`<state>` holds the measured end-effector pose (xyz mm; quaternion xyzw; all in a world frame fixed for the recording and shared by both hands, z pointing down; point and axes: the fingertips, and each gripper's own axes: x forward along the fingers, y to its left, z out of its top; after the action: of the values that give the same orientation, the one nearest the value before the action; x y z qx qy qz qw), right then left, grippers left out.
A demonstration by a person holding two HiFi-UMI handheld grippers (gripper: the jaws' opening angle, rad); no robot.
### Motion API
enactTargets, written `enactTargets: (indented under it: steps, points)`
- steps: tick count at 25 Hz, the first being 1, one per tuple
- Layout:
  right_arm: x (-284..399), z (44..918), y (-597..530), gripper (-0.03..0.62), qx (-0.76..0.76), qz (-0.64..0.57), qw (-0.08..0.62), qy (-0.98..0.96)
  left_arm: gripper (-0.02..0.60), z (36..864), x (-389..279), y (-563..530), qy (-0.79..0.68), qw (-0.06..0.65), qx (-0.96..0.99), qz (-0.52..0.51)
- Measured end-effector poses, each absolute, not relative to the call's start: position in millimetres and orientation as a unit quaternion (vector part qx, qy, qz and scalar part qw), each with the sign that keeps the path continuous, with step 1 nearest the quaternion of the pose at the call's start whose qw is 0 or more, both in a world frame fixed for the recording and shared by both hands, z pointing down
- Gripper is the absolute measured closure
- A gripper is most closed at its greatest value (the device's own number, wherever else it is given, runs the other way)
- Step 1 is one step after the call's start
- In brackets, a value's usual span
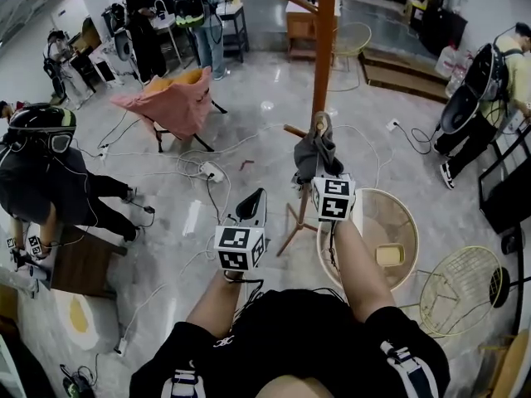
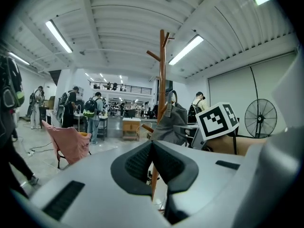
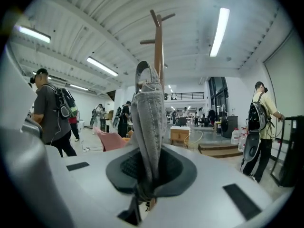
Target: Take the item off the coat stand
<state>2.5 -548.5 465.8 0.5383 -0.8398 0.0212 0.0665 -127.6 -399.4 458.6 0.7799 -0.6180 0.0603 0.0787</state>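
Note:
A tall wooden coat stand rises in front of me. A grey fabric item hangs by its loop from a low peg on the stand. My right gripper is shut on the lower part of this grey item, and the cloth is pinched between the pads. The loop still sits over the peg below the stand's top. My left gripper hovers to the left, apart from the stand, its jaws together with nothing between them.
A round wicker seat and a wire chair stand right of the stand's base. A pink folding chair is at the left back. Cables trail over the floor. Several people stand around the room, and a fan is at the right.

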Motion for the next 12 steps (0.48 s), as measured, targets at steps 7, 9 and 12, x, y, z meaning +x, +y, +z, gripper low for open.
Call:
enactTargets:
  steps: [7, 9, 12]
  points:
    - [19, 429, -508, 0.553, 0.539, 0.000, 0.029, -0.842, 0.566, 455, -117, -397, -0.603, 0.078, 0.793, 0.052]
    - [26, 428, -494, 0.553, 0.540, 0.003, 0.025, -0.841, 0.566, 456, -115, -396, -0.599, 0.079, 0.796, 0.049]
    - [39, 429, -475, 0.553, 0.543, 0.007, 0.018, -0.840, 0.566, 458, -110, -396, -0.591, 0.081, 0.801, 0.047]
